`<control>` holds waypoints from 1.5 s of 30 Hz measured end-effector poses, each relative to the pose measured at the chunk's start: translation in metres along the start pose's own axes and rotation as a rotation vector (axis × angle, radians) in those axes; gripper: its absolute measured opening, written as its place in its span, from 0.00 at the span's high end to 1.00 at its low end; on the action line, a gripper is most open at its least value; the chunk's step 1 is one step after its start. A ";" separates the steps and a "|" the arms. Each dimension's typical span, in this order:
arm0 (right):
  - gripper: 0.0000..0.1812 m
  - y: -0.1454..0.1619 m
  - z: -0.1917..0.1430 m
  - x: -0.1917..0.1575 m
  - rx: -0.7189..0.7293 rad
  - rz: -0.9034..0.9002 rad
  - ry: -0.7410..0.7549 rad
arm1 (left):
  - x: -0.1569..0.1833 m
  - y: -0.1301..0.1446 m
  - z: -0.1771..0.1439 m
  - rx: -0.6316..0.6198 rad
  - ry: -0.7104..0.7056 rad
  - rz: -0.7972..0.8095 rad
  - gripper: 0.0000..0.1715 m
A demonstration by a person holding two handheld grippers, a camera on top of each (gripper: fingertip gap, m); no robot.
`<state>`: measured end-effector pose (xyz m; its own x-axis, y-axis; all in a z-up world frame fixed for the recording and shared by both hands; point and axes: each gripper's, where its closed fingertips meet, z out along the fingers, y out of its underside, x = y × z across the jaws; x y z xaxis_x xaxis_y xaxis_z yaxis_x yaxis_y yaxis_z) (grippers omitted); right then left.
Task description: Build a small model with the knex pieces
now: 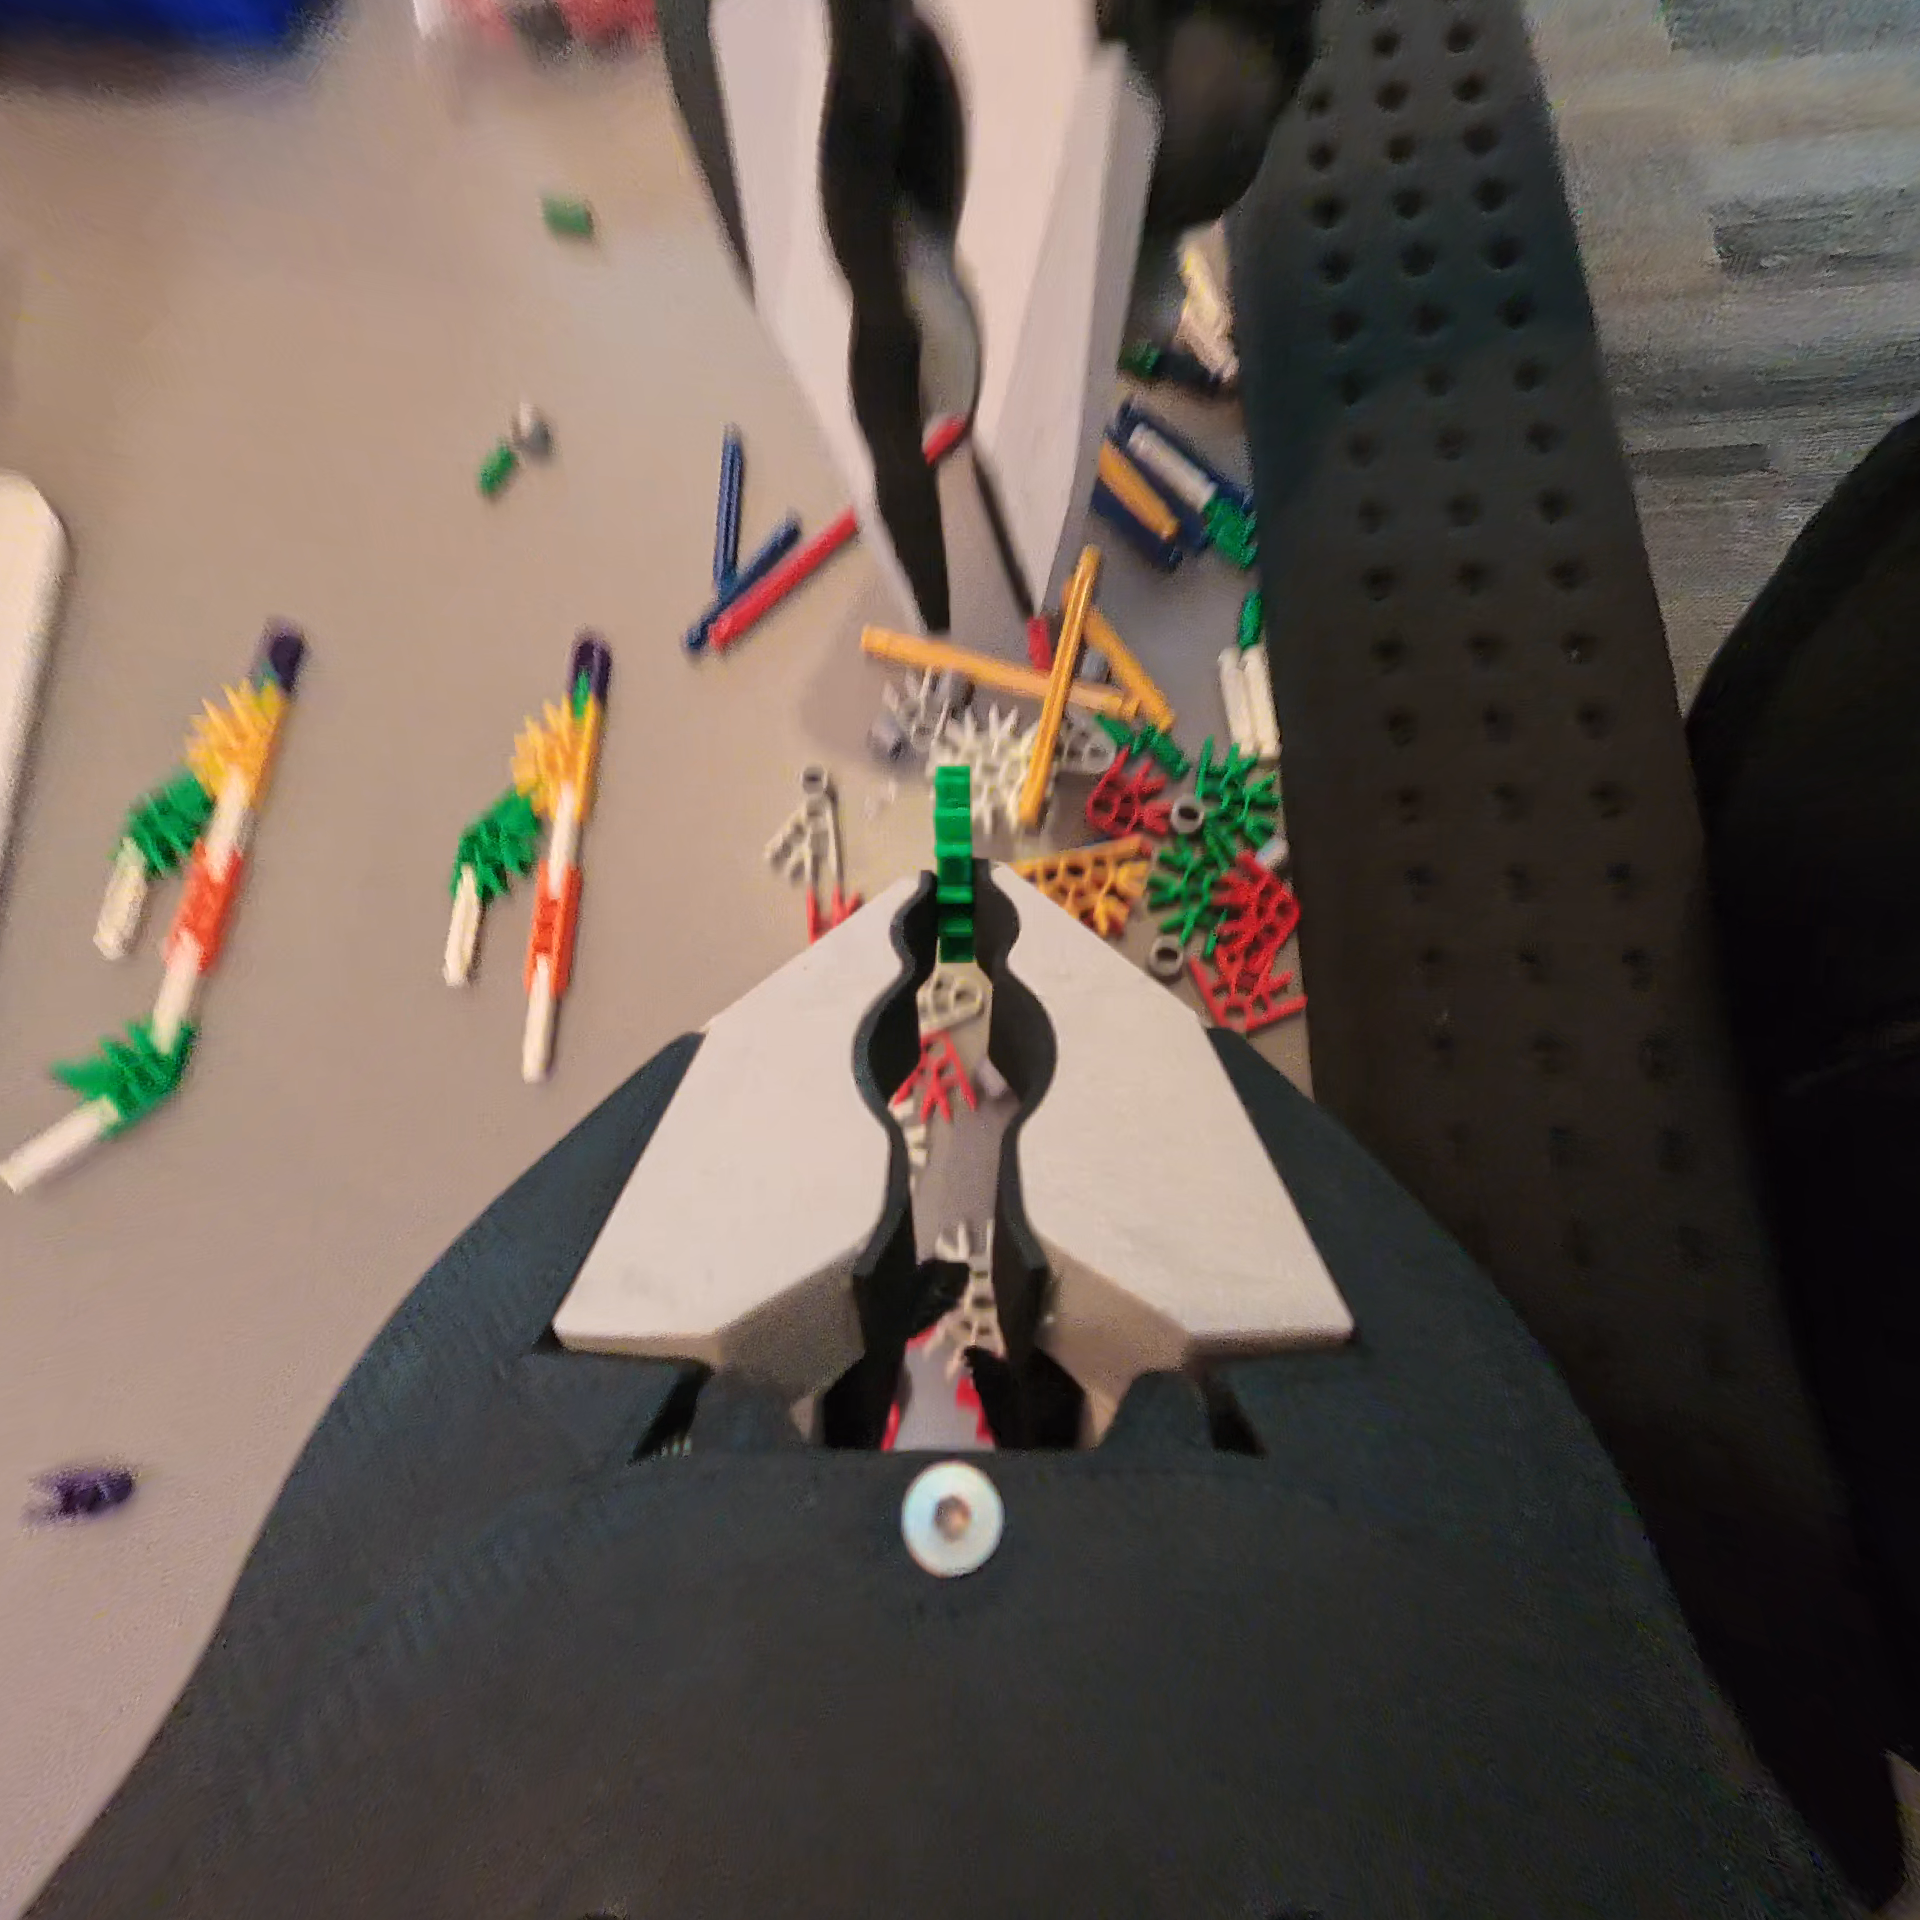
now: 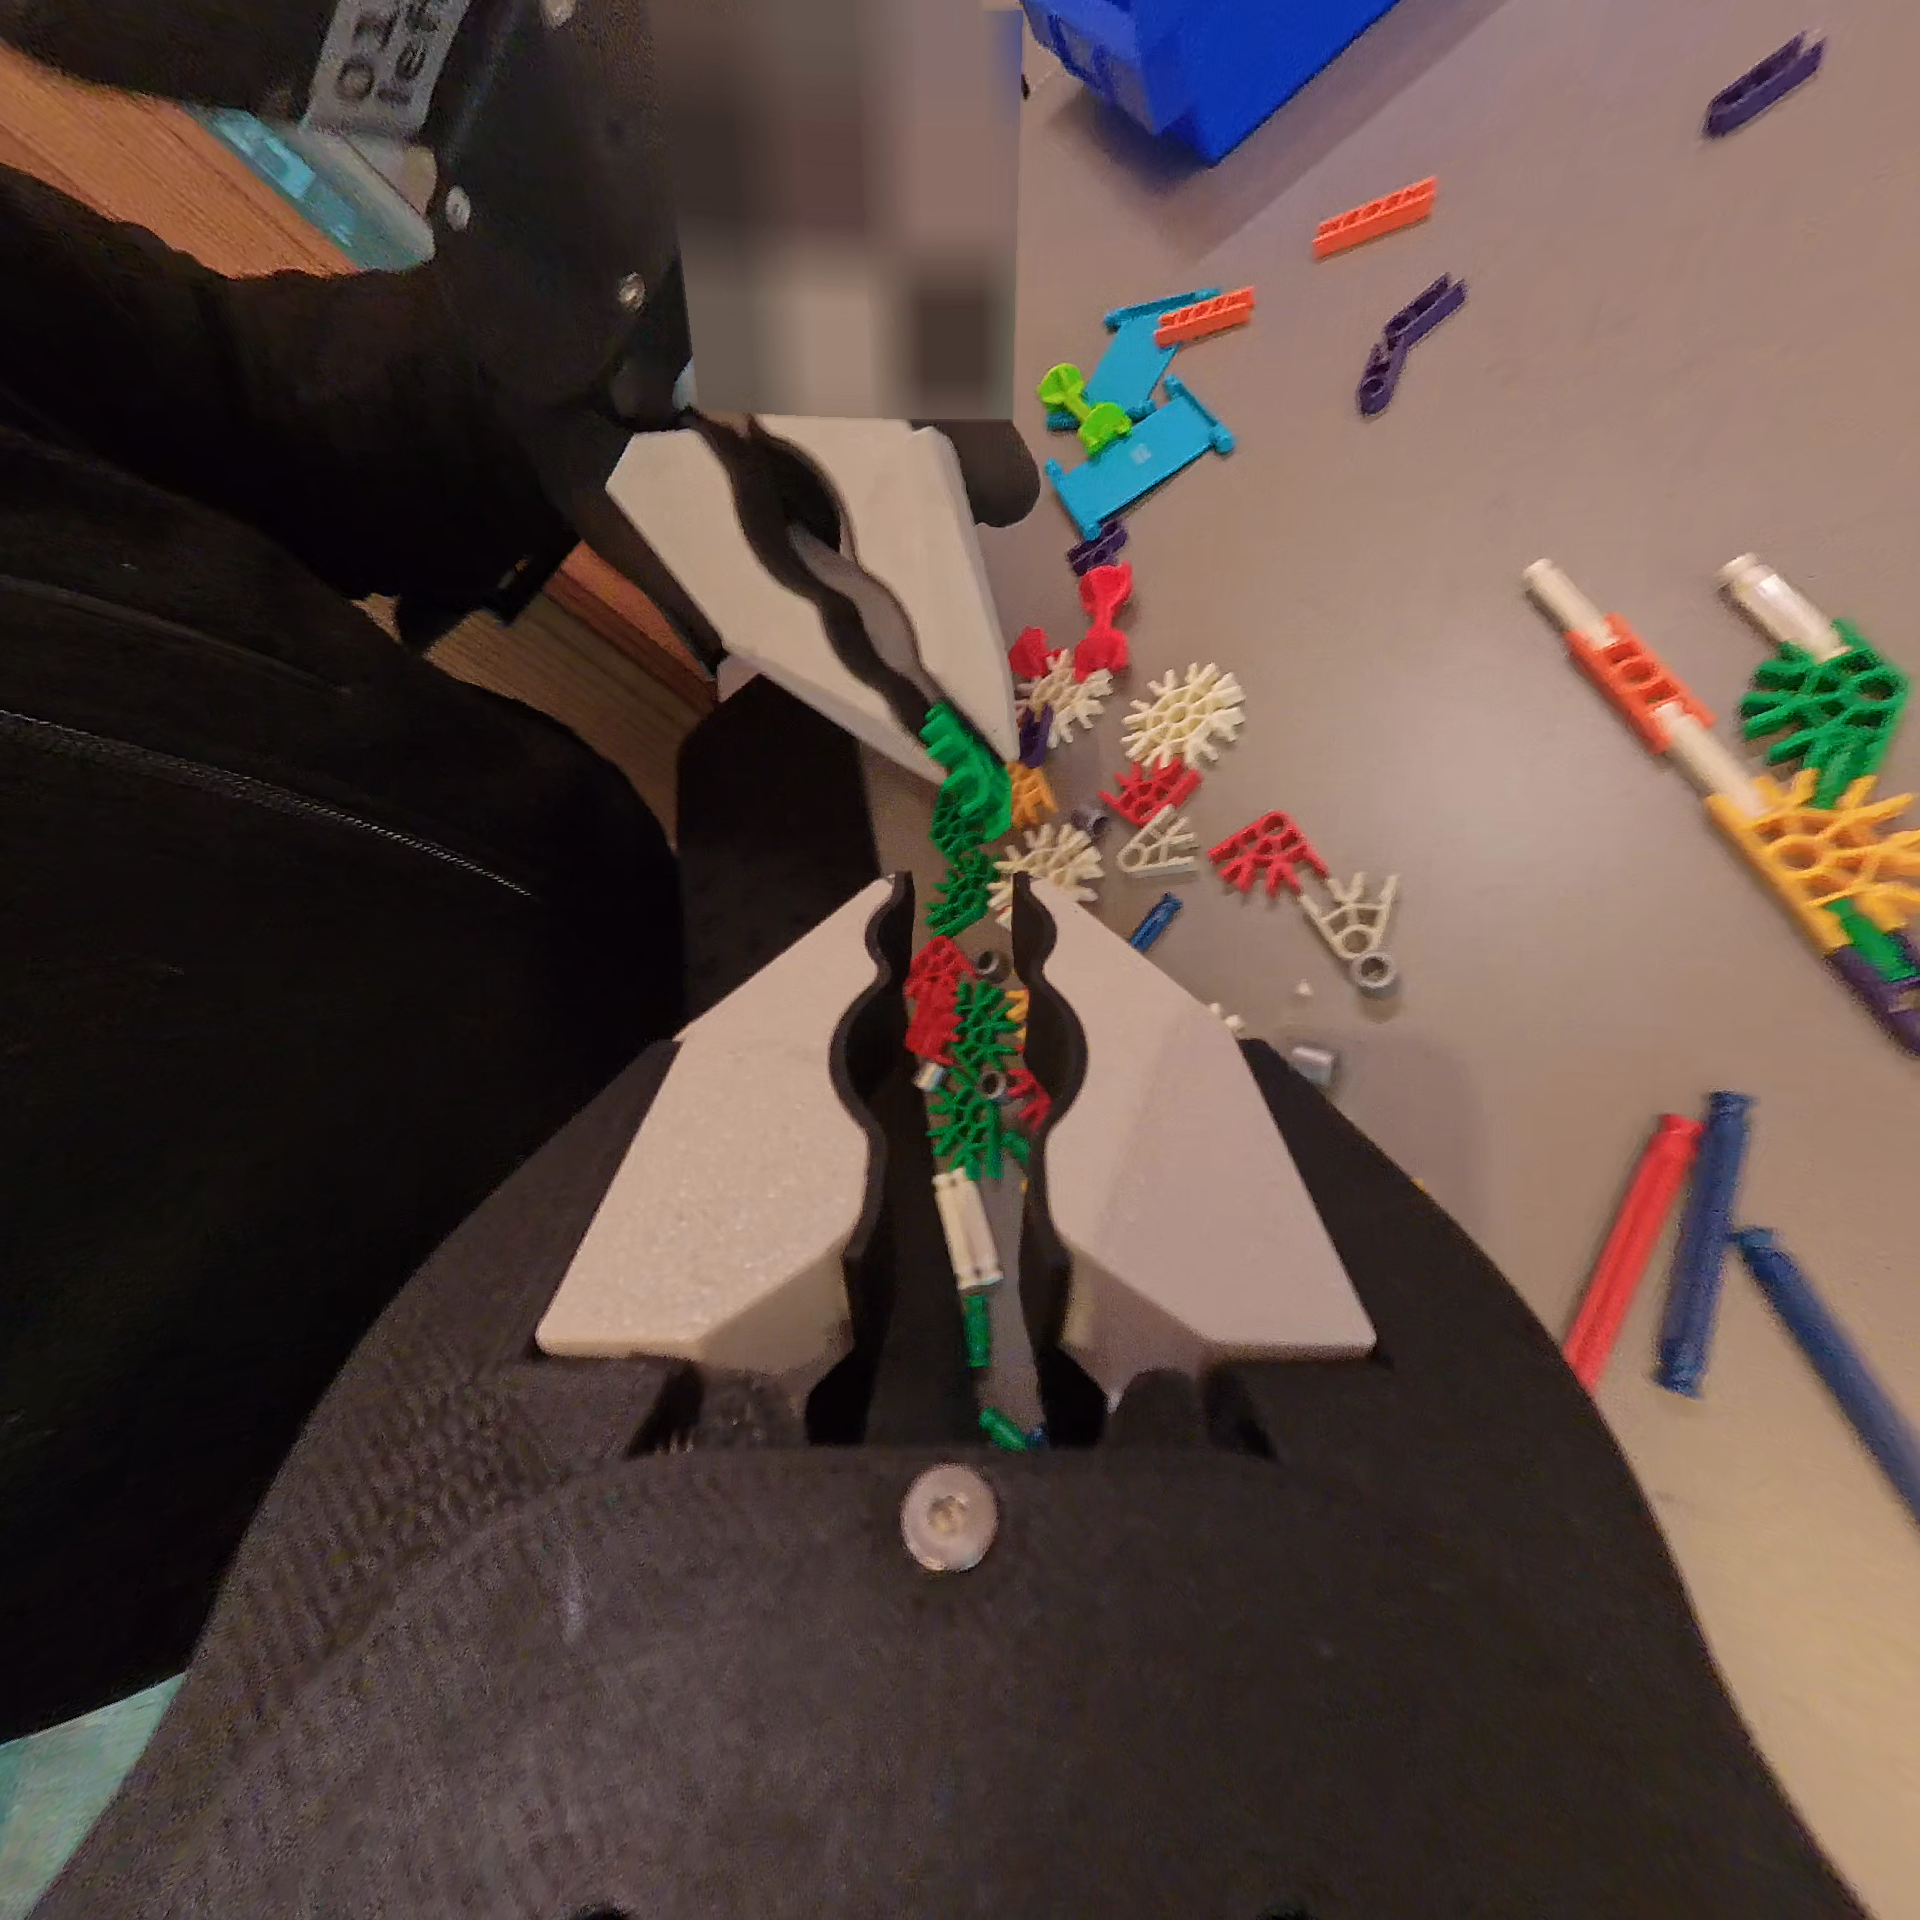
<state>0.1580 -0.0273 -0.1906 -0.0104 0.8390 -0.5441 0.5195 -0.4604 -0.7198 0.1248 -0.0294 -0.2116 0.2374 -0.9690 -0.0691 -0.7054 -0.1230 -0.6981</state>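
Observation:
My left gripper (image 1: 956, 883) is shut on a green toy connector (image 1: 954, 831), held edge-on at the fingertips above a pile of red, green, yellow and white connectors (image 1: 1216, 862) on the grey table. In the right wrist view the left gripper (image 2: 971, 743) comes in from the upper left with the same green connector (image 2: 966, 779) at its tip. My right gripper (image 2: 963, 894) is open by a narrow gap and holds nothing; its tips hover just below that connector, over the pile (image 2: 971, 1049). It also shows in the left wrist view (image 1: 930, 613), farther off.
Two built sticks of rods and connectors (image 1: 208, 821) (image 1: 551, 831) lie to the left. Yellow rods (image 1: 1060, 675) and blue and red rods (image 1: 769, 571) lie beyond the pile. A black perforated chair (image 1: 1455, 623) stands at the table edge. A blue bin (image 2: 1195, 62) and light blue panels (image 2: 1132, 436) lie farther back. Some 5 centimeters of space lies between my two pairs of fingers.

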 end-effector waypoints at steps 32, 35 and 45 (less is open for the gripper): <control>0.91 -0.056 0.053 0.084 -0.162 -0.673 0.398 | -0.094 0.025 -0.006 0.006 0.447 -0.531 0.86; 0.91 -0.058 0.049 0.086 -0.116 -0.531 0.323 | -0.098 0.019 -0.014 0.013 0.224 -0.267 0.83; 0.91 -0.056 0.056 0.078 -0.183 -0.525 0.241 | -0.088 0.030 -0.004 -0.157 -0.028 0.125 0.88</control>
<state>0.0800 0.0478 -0.2166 -0.1223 0.9925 -0.0077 0.6362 0.0725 -0.7681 0.0798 0.0513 -0.2233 0.1588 -0.9726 -0.1698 -0.8254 -0.0364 -0.5633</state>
